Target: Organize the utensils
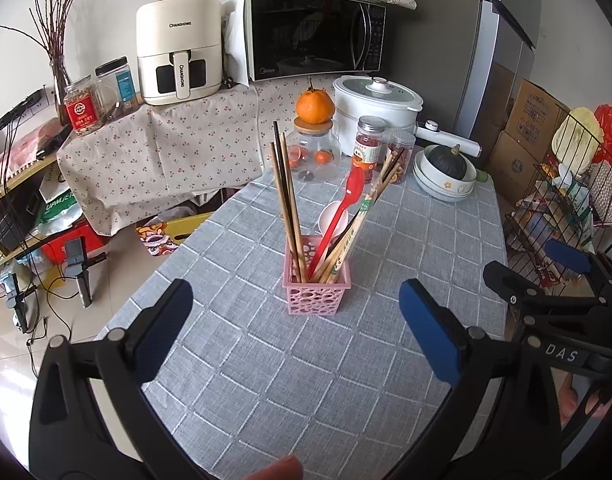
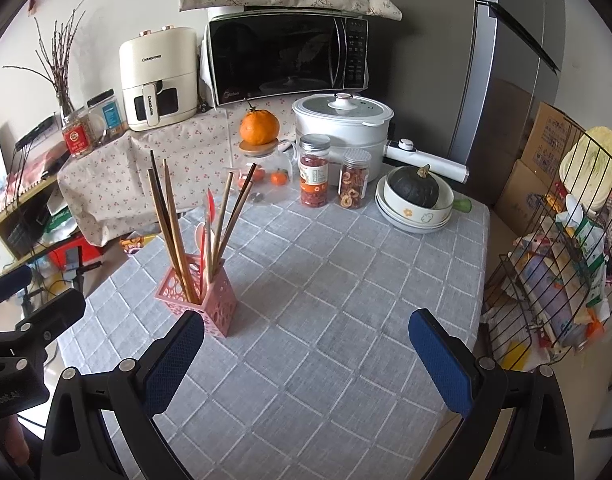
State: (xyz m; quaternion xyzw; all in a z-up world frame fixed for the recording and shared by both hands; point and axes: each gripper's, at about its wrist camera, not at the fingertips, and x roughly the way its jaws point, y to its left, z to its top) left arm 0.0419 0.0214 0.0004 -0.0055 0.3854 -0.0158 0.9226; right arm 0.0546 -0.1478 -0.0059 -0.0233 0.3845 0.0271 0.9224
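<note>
On the grey checked tablecloth covering the table (image 1: 306, 380), a pink perforated plastic utensil basket (image 1: 317, 294) stands upright, holding a bundle of wooden chopsticks (image 1: 286, 204), a red plastic spoon (image 1: 338, 216) and a white spoon (image 1: 332, 216) that lean out of its open top. Left tongs (image 1: 293, 328), black with blue pads, hover above the cloth just short of the basket, their jaws spread wide and gripping nothing. Right tongs (image 2: 306, 356) likewise hang over the bare cloth with jaws apart and empty, the basket just beyond the left pad in the right wrist view. Behind the basket, at the far end of the table, stand a glass jar with a wooden lid (image 2: 265, 168) topped by an orange (image 2: 259, 127), two clear jars of dried fruit (image 2: 334, 176), a white electric cooker (image 2: 344, 128) and a stack of white bowls holding a dark green squash (image 2: 414, 188). A black microwave (image 2: 285, 60) and a cream air fryer (image 2: 159, 76) sit on a floral-covered shelf beyond. A wire rack (image 2: 554, 260) stands to the right of the table.
</note>
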